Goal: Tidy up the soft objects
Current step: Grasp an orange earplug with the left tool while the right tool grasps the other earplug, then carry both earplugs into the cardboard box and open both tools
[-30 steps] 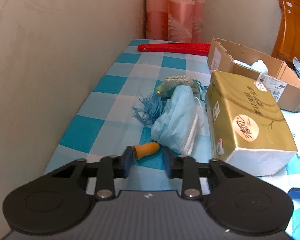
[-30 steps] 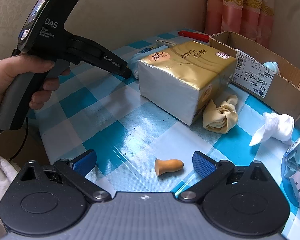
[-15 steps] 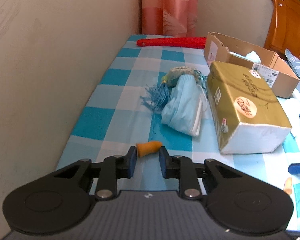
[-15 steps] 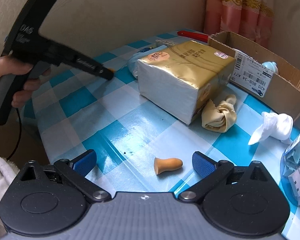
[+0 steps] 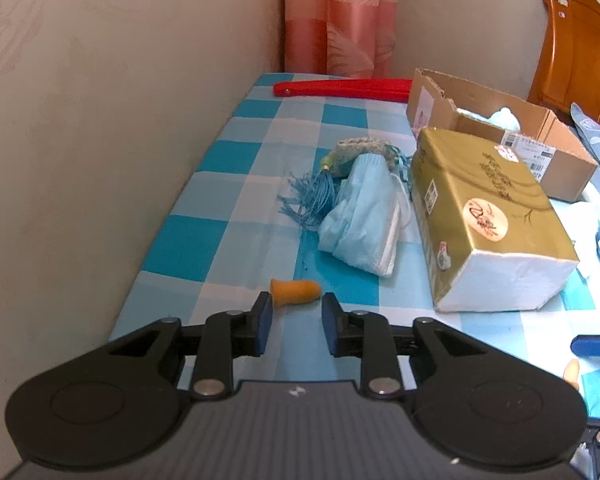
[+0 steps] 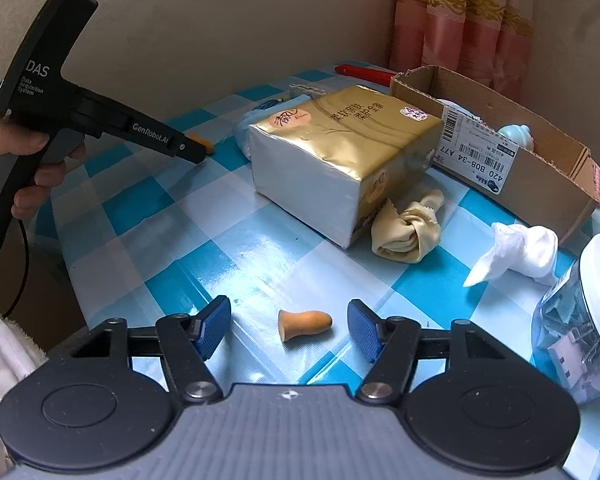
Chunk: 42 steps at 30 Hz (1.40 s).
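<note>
An orange foam earplug (image 5: 295, 291) lies on the blue checked tablecloth just ahead of my left gripper (image 5: 294, 320), whose jaws stand partly open around its near end without clearly gripping it. A second orange earplug (image 6: 303, 323) lies between the wide-open jaws of my right gripper (image 6: 290, 330). A blue face mask (image 5: 364, 224), a blue tassel (image 5: 310, 198), a beige cloth (image 6: 408, 230) and a white tissue (image 6: 514, 252) lie around a gold tissue pack (image 5: 484, 216). The left gripper also shows in the right wrist view (image 6: 198, 152).
An open cardboard box (image 5: 496, 136) stands behind the tissue pack, with a red folded fan (image 5: 342, 89) at the far edge. A clear jar of clips (image 6: 580, 320) stands at the right. A wall runs along the table's left side.
My left gripper narrowed on the earplug half a second ago and has opened again. It has drawn back a little. My right gripper has moved slightly closer to its earplug.
</note>
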Tool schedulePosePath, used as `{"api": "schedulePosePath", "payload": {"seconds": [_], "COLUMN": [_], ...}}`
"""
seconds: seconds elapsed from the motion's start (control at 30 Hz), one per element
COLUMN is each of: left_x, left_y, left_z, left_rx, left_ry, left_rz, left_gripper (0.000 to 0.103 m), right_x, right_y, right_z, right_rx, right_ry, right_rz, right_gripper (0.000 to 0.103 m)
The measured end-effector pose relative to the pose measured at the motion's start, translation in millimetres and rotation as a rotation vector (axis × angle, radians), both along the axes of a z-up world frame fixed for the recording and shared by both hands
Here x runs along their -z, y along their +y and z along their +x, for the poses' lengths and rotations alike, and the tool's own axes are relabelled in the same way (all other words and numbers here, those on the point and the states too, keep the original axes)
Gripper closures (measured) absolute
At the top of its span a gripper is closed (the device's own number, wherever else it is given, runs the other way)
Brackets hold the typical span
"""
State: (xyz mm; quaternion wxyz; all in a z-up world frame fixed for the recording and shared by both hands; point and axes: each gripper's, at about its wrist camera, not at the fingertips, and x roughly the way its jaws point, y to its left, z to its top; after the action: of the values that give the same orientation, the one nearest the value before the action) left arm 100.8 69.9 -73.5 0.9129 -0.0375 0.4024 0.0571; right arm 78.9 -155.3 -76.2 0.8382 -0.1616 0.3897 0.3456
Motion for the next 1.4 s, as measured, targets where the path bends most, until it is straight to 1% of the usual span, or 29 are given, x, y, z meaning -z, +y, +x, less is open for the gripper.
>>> {"api": "schedulePosePath", "payload": {"seconds": [0.07, 0.13, 0.27, 0.3, 0.37, 0.47, 0.57, 0.6, 0.63, 0.67, 0.8, 0.93, 0.97, 1.0, 1.03, 1.1, 1.17, 1.23, 1.27, 1.33, 1.4], "left_x": [0.9, 2.4, 3.5, 3.4, 3.4, 3.1, 2.2, 1.8, 1.1, 0.4, -2.6, -4.3, -4.2, -3.5, -2.7, -0.9, 0.4, 0.7, 0.7, 0.6, 0.4], "left_y": [-2.1, -4.4, -8.0, -8.1, -7.9, -10.5, -12.3, -11.9, -11.7, -11.8, -15.4, -21.7, -22.9, -23.7, -24.1, -24.8, -25.4, -23.6, -22.7, -21.6, -21.6], "left_z": [2.0, 4.0, 6.4, 7.2, 7.8, 7.5, 5.2, 3.8, 2.0, 0.2, -5.8, -5.9, -4.7, -3.6, -3.0, -2.5, -2.8, -2.5, -2.5, -1.9, -2.1], "left_rx": [-0.004, -0.008, -0.023, -0.030, -0.034, -0.039, -0.053, -0.058, -0.062, -0.067, -0.088, -0.069, -0.066, -0.067, -0.070, -0.074, -0.080, -0.089, -0.092, -0.092, -0.089], "left_ry": [0.004, 0.007, -0.001, -0.001, -0.001, 0.001, 0.003, 0.002, 0.000, -0.003, 0.003, -0.006, -0.002, 0.005, 0.009, 0.018, 0.020, 0.021, 0.022, 0.021, 0.019], "left_rz": [0.005, 0.011, 0.036, 0.035, 0.031, 0.045, 0.055, 0.056, 0.058, 0.063, 0.083, 0.079, 0.077, 0.074, 0.067, 0.058, 0.062, 0.059, 0.060, 0.060, 0.059], "left_gripper": [0.075, 0.072, 0.070, 0.070, 0.070, 0.068, 0.056, 0.051, 0.048, 0.048, 0.048, 0.051, 0.052, 0.059, 0.062, 0.063, 0.067, 0.073, 0.074, 0.076, 0.077], "right_x": [0.0, -0.1, -0.4, -0.6, -1.0, -1.5, -1.3, -1.3, -1.1, -1.0, -0.4, -0.2, -0.1, -0.2, -0.1, -0.4, -0.6, -0.9, -1.0, -1.2, -1.2], "right_y": [0.8, 1.4, -0.2, -0.6, -1.2, -2.3, -3.3, -3.4, -3.6, -3.7, -3.2, -3.0, -2.9, -2.9, -3.1, -3.6, -4.1, -4.1, -3.9, -3.1, -2.5], "right_z": [-0.9, -2.6, -3.2, -2.9, -2.7, -2.7, -3.3, -3.4, -3.0, -2.9, -2.7, -2.7, -2.8, -3.0, -2.9, -3.3, -3.2, -3.1, -3.1, -3.1, -2.9], "right_rx": [-0.001, -0.003, -0.001, 0.001, 0.002, 0.005, 0.003, 0.002, 0.002, 0.001, 0.000, 0.002, 0.005, 0.006, 0.008, 0.013, 0.015, 0.015, 0.014, 0.014, 0.018], "right_ry": [-0.004, -0.006, -0.006, -0.007, -0.007, -0.015, -0.018, -0.018, -0.018, -0.018, -0.022, -0.025, -0.026, -0.026, -0.027, -0.028, -0.030, -0.031, -0.032, -0.034, -0.038], "right_rz": [-0.004, -0.007, -0.005, -0.004, -0.003, -0.012, -0.016, -0.015, -0.014, -0.013, -0.013, -0.012, -0.012, -0.011, -0.011, -0.009, -0.009, -0.010, -0.011, -0.013, -0.017], "right_gripper": [0.034, 0.034, 0.035, 0.036, 0.043, 0.046, 0.046, 0.046, 0.046, 0.046, 0.046, 0.047, 0.047, 0.048, 0.049, 0.051, 0.054, 0.058, 0.062, 0.068, 0.069]}}
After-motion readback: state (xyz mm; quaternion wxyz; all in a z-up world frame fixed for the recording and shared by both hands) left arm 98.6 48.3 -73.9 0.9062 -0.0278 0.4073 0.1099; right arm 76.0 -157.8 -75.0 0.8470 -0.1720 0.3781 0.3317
